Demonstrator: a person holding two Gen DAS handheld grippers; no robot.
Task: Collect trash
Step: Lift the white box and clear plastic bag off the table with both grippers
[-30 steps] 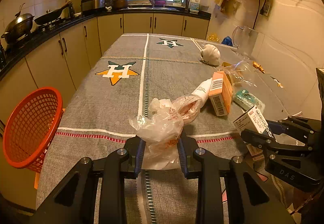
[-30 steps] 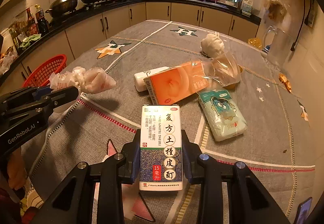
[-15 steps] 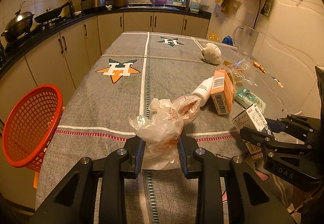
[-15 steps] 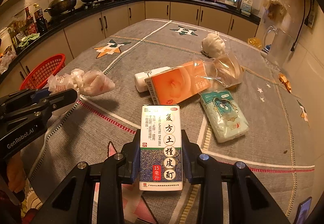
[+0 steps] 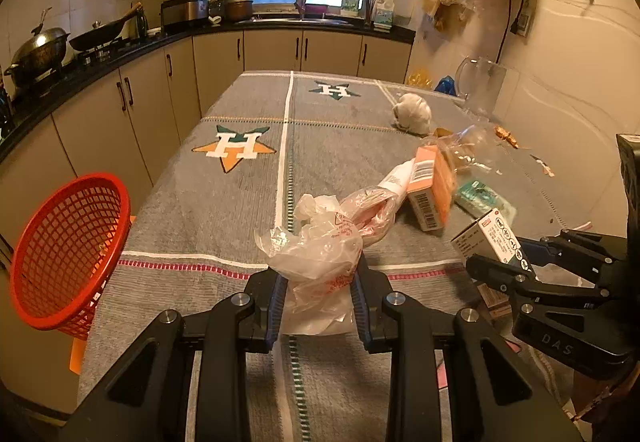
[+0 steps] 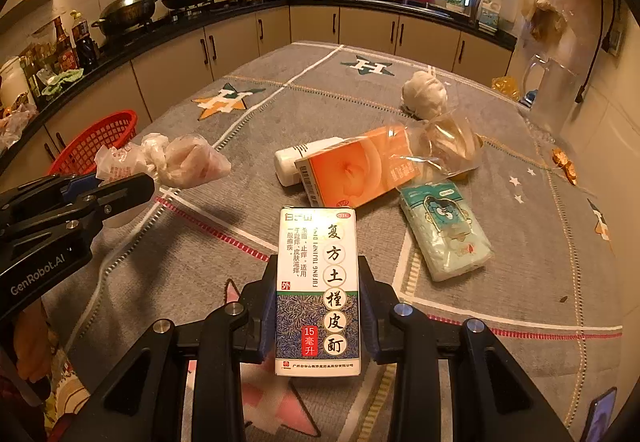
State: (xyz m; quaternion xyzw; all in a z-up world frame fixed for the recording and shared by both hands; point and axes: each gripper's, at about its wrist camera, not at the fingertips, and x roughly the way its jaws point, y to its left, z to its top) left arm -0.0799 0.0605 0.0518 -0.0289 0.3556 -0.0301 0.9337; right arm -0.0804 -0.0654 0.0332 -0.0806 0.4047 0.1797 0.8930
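- The left gripper (image 5: pixel 319 302) had its jaws clamped on a crumpled clear bag (image 5: pixel 320 254), and the bag's lower end vanished between the pads, so its full shape could not be read.
- Red print showed on the bag, too creased to make out. It hung above the near edge of the table (image 5: pixel 224 226), and in the right wrist view it (image 6: pixel 172 160) bulged past the left gripper (image 6: pixel 100 186) towards the table's middle.
- The right gripper (image 6: pixel 319 306) had its jaws closed on a white carton (image 6: pixel 318 290), upright between the pads, Chinese characters down its face over a dark patterned lower half.
- From the left wrist view only a top corner of that carton (image 5: pixel 490 238) showed, the rest cut off behind the right gripper (image 5: pixel 516 266).
- A red basket (image 5: pixel 66 254) stood off the table's left edge, tilted with its mouth facing the table. The right wrist view caught just its rim (image 6: pixel 96 142), the remainder behind the left gripper.
- On the cloth lay an orange box (image 6: pixel 360 166), touching a white bottle (image 6: pixel 296 160) half hidden behind it, and beside them a pale green tissue pack (image 6: pixel 444 230).
- A clear wrapper (image 6: pixel 448 146) overlapped the box's far end, and a white wad (image 6: pixel 424 94) sat farther back.
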